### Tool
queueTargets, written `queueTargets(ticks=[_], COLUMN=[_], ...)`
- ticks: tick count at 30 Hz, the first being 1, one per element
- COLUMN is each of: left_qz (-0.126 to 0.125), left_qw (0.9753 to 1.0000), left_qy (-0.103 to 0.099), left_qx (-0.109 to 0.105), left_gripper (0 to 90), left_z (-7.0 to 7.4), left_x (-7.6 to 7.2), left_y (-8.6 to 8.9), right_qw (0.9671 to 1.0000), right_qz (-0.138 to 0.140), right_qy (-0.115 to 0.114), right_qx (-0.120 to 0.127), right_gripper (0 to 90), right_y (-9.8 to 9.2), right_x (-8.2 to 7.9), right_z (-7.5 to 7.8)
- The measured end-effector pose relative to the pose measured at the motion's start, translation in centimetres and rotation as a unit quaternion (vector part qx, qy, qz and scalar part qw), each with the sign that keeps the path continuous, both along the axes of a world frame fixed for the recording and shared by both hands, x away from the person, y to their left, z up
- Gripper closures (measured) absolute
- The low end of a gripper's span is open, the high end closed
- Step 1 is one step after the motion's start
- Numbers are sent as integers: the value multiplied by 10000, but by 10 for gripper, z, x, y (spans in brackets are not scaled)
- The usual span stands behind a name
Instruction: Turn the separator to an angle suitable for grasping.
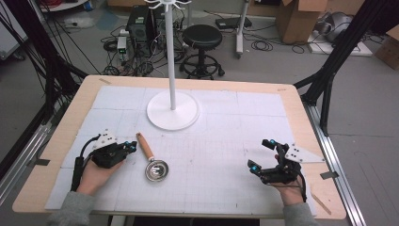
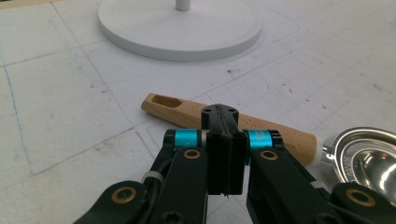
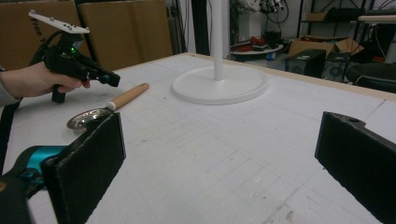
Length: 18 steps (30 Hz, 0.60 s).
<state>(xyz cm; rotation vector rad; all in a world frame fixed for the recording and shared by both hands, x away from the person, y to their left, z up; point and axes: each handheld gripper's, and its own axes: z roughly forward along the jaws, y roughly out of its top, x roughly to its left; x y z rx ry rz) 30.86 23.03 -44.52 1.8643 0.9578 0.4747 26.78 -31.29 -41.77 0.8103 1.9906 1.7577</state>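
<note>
A small metal strainer (image 1: 155,170) with a wooden handle (image 1: 145,146) lies on the white mat, left of centre. My left gripper (image 1: 131,147) is shut with nothing in it, its tips just short of the handle's left side. In the left gripper view the closed jaws (image 2: 220,116) point at the handle (image 2: 182,111), with the metal bowl (image 2: 369,158) to the right. My right gripper (image 1: 260,154) rests open at the mat's right side, far from the strainer. Its pads (image 3: 88,163) stand wide apart in the right gripper view, nothing between them.
A white stand (image 1: 172,110) with a round base and tall pole stands at the mat's far centre. The wooden table edge (image 1: 56,141) frames the mat. Beyond the table are a black stool (image 1: 202,37), cables and cardboard boxes (image 1: 301,19).
</note>
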Motion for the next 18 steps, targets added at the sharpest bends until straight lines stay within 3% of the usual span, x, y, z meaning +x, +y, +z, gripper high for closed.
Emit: queueTargets(ticks=[4, 8, 14, 18], left_qz=[-11, -20, -21, -68], left_qw=[9998, 9997, 9995, 9981], left_qy=[149, 111, 247, 385], left_qx=[95, 213, 205, 481], left_gripper=[897, 897, 898, 898], left_z=[-3, -3, -4, -5], left_x=[5, 5, 9, 13], left_y=[-3, -5, -7, -14], right_qw=[10000, 10000, 9999, 10000], right_qz=[-15, -59, -82, -68], right_qy=[-37, -65, -68, -46], right_qx=[-11, 8, 15, 16], right_gripper=[8, 8, 8, 8], right_y=[-1, -2, -3, -2], right_x=[0, 0, -1, -2], right_z=[0, 0, 1, 1])
